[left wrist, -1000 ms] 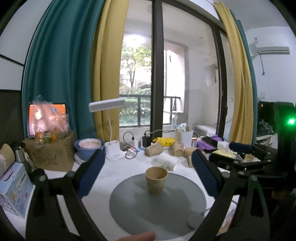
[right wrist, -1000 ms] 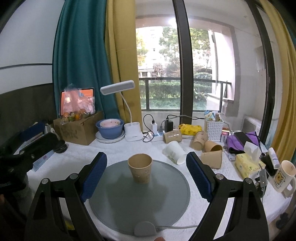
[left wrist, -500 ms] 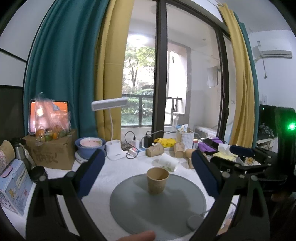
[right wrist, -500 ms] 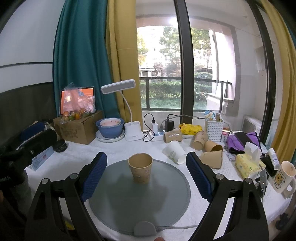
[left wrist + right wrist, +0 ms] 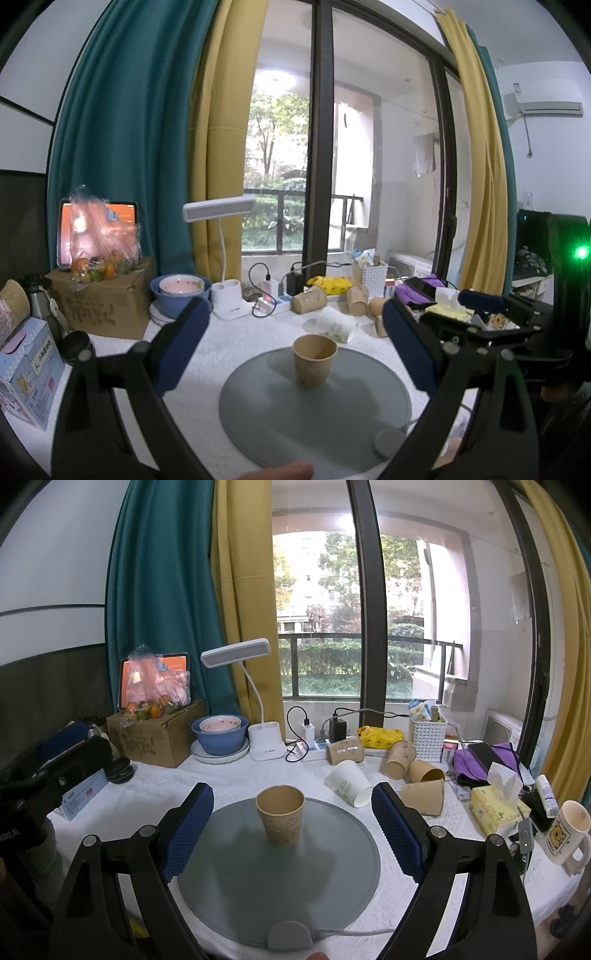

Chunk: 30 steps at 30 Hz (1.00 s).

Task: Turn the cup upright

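Observation:
A brown paper cup (image 5: 314, 360) (image 5: 281, 819) stands upright, mouth up, on a round grey mat (image 5: 314, 413) (image 5: 280, 878). My left gripper (image 5: 295, 343) is open and empty, held back from the cup with its blue pads wide on either side. My right gripper (image 5: 291, 823) is also open and empty, drawn back from the cup. Each gripper shows at the edge of the other's view: the right one (image 5: 491, 317), the left one (image 5: 55, 760).
Behind the mat lie a white paper cup (image 5: 349, 782) and several brown cups (image 5: 413, 775) on their sides. A lamp (image 5: 258, 716), blue bowl (image 5: 219, 734), cardboard box (image 5: 155, 734), tissue pack (image 5: 495, 808) and mug (image 5: 567, 830) crowd the table's back and right.
Both grippers have risen and tilted slightly; the cup stays upright on the mat and nothing was gripped or released.

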{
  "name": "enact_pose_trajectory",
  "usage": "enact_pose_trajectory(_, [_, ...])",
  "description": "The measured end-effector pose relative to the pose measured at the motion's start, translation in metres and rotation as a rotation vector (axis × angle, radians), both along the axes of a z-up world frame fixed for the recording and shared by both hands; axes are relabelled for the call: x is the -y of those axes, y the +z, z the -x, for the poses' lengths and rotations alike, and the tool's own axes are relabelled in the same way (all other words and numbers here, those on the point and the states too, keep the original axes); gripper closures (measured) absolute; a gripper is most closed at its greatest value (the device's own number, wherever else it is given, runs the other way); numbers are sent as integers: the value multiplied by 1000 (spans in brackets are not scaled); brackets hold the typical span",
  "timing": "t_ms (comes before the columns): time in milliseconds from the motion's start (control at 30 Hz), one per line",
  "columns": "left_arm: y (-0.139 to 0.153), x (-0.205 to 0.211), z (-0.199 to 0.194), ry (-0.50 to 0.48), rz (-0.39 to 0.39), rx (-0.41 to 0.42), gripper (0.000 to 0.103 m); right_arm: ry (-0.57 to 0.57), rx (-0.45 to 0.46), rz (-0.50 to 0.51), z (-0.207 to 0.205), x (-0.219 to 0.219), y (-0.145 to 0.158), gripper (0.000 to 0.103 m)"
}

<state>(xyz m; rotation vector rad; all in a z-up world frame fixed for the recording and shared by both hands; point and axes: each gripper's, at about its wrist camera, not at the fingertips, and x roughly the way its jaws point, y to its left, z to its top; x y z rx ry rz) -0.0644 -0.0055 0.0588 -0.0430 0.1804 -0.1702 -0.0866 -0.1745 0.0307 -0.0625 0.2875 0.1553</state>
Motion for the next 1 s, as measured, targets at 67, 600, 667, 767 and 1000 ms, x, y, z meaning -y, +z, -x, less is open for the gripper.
enact_pose_trajectory(67, [0,0,0,2,0,0,7,0,0,0,0,0,0,13])
enact_pose_trajectory(600, [2,0,1,0,9,-6,7,-1,0,2,0,-1,0,13])
enact_pose_trajectory(667, [2,-1,1,-2,8,-7,7,0,0,2,0,-1,0,13])
enact_pose_trajectory(767, [2,0,1,-2,11,-7,7,-2,1,3,0,-1,0,13])
enact_pose_trajectory(1000, [0,0,1,5,13,-7,7,-1,0,3,0,-1,0,13])
